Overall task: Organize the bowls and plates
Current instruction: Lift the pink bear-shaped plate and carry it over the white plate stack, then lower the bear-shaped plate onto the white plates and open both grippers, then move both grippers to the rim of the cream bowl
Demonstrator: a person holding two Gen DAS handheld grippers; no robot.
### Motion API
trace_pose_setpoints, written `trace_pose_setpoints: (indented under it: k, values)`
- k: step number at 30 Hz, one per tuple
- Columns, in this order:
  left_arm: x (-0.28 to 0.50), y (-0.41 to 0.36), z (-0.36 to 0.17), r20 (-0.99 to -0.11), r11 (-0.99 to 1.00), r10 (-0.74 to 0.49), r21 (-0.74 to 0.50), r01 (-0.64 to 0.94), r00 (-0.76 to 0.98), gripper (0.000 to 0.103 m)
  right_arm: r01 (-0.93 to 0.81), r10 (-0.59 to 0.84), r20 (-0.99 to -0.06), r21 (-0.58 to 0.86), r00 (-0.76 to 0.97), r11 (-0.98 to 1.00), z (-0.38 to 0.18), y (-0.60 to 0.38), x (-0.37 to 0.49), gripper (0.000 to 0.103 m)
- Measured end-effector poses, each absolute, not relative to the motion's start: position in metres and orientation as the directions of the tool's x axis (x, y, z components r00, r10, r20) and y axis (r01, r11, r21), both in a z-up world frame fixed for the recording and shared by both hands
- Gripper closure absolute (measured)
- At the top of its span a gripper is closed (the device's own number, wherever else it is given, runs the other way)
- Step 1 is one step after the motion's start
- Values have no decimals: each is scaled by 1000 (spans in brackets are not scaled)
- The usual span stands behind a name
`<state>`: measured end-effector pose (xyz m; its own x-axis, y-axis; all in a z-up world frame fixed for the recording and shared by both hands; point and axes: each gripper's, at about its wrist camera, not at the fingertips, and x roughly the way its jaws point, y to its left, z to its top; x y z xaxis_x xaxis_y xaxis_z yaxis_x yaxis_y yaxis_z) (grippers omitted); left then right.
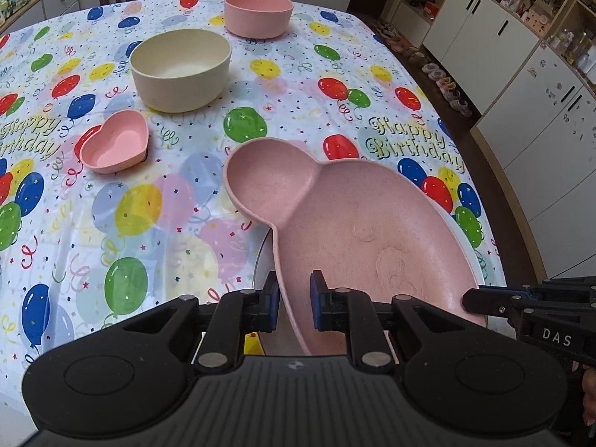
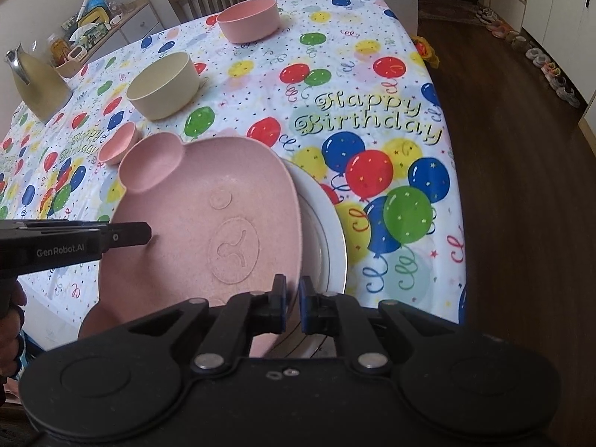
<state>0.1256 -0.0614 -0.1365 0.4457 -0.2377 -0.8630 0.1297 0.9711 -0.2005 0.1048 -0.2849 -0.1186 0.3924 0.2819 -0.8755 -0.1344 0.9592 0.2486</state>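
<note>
now | cream bowl (image 1: 181, 70), pink bowl (image 1: 258, 14), heart bowl (image 1: 115, 141): all empty

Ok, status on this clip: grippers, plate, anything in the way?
Left hand-held gripper and right hand-held gripper both shut on pink bear plate rims. Plate tilted over white plate. Bowls stand apart, nothing blocking.

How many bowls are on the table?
3. A round pink bowl sits at the far edge, a cream bowl is nearer, and a small heart-shaped pink bowl is closest, on the left. More could be hidden outside the views.
</note>
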Motion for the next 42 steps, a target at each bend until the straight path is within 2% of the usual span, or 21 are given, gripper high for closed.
trace_pose_setpoints:
  k: [6,9,18,20,25,31,33,36,38,42]
  values:
    - [125,-58,-137,-861,974,-226,-190,124,456,87,-137,295,-875,262,383,955,-123,-278,100,96]
    - [125,-58,-138,-865,973,-231,-196,123,446,87,-135,302,-876,270,375,953,-125,-277,99,91]
    - [117,-55,-132,-860,975,-222,-193,110,459,86,-128,307,-863,279,400,952,-117,-278,97,67]
    - [114,-54,-128,-857,975,-220,-194,105,465,83,-133,309,-857,279,412,951,-113,-279,97,62]
    - [107,-52,-114,-842,972,-234,-206,112,486,81,-152,324,-838,286,439,946,-98,-276,97,53]
    - [103,-49,-91,-810,966,-259,-224,131,526,81,-191,335,-816,277,471,942,-76,-265,101,36]
    - [102,-47,-84,-802,966,-259,-227,128,538,78,-201,338,-807,274,484,941,-68,-260,104,29]
    - [101,-42,-73,-787,968,-251,-221,122,564,65,-226,353,-794,275,495,935,-55,-251,108,24]
    - [101,-39,-67,-775,971,-237,-212,112,586,47,-255,362,-787,266,500,930,-47,-243,112,20]
    - [103,-28,-54,-756,975,-216,-202,95,618,44,-292,377,-767,256,519,922,-33,-228,120,16]
